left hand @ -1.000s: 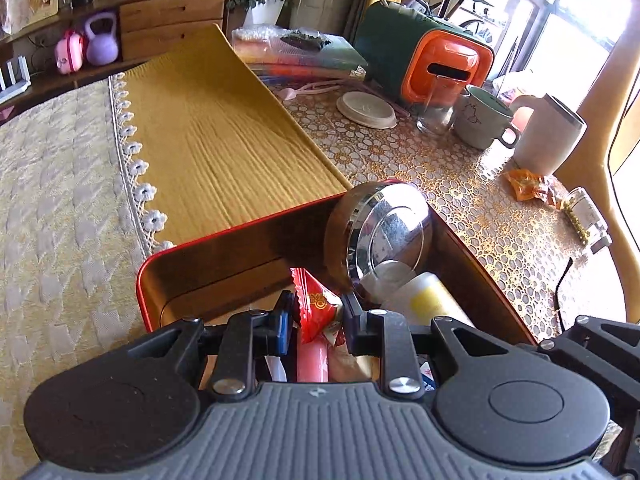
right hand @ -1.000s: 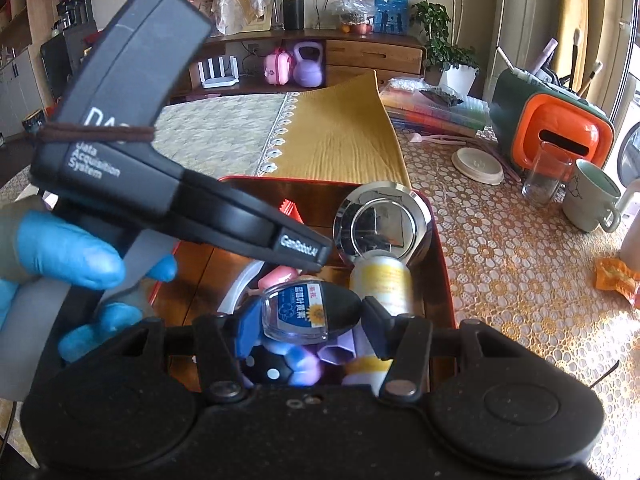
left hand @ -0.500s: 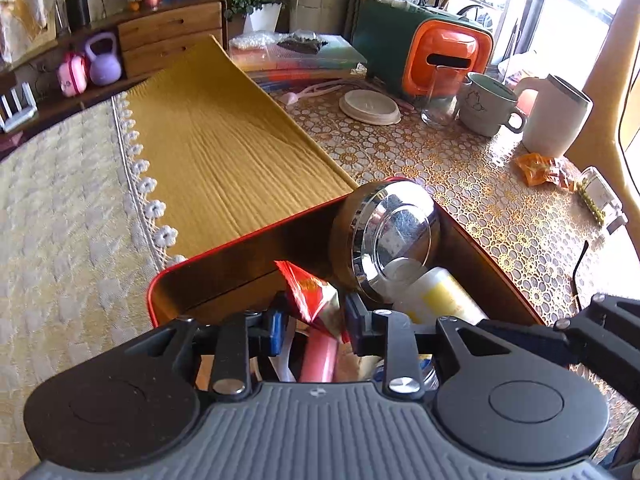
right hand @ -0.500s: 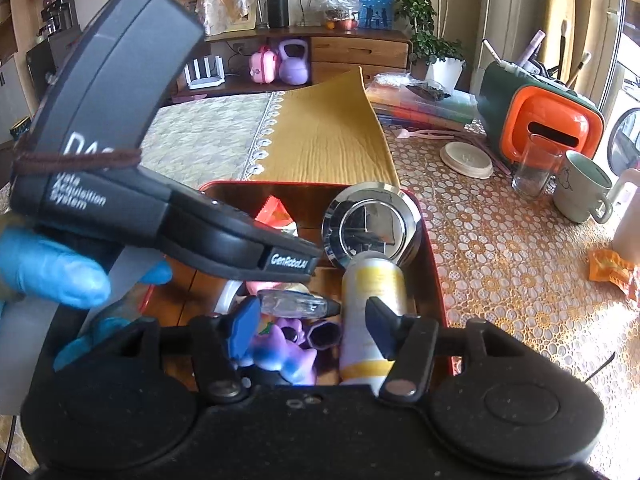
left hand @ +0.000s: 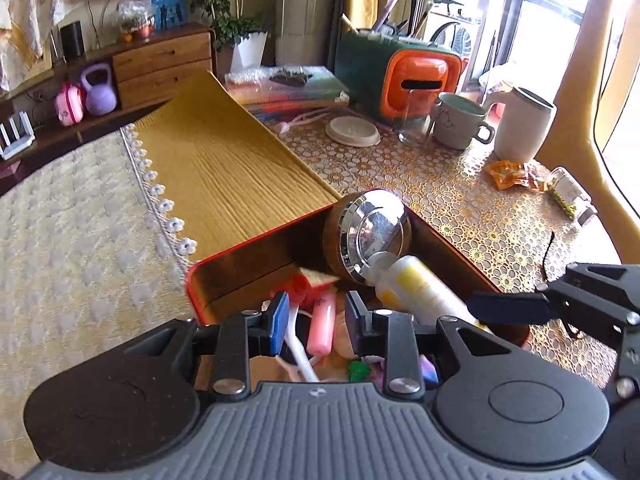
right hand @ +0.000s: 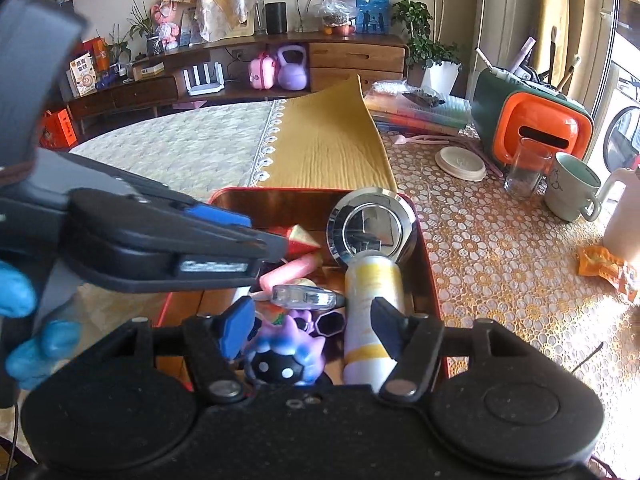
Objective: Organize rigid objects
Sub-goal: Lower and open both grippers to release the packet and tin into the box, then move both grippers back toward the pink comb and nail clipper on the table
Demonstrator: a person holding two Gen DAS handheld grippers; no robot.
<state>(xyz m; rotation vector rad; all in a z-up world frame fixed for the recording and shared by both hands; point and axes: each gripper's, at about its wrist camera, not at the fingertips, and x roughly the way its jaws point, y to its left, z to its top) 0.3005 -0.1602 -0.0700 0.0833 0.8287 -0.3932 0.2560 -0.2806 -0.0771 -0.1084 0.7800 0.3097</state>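
Now both grippers, left gripper (left hand: 316,318) and right gripper (right hand: 312,326), spread empty above tray (right hand: 426,264).

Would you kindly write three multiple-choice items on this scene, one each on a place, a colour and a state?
1. Where does the chrome round disc stand?
A. leaning in the red tin's far corner
B. on the gold cloth
C. beside the mug

2. What colour is the kettlebell on the shelf?
A. green
B. purple
C. orange

3. How is the right gripper?
A. shut on the bottle
B. open, holding nothing
C. shut on the disc

Answers: 1 A, it leans against the tin's far wall; 2 B, it is plainly lilac; 3 B, its pads stand apart, touching nothing.
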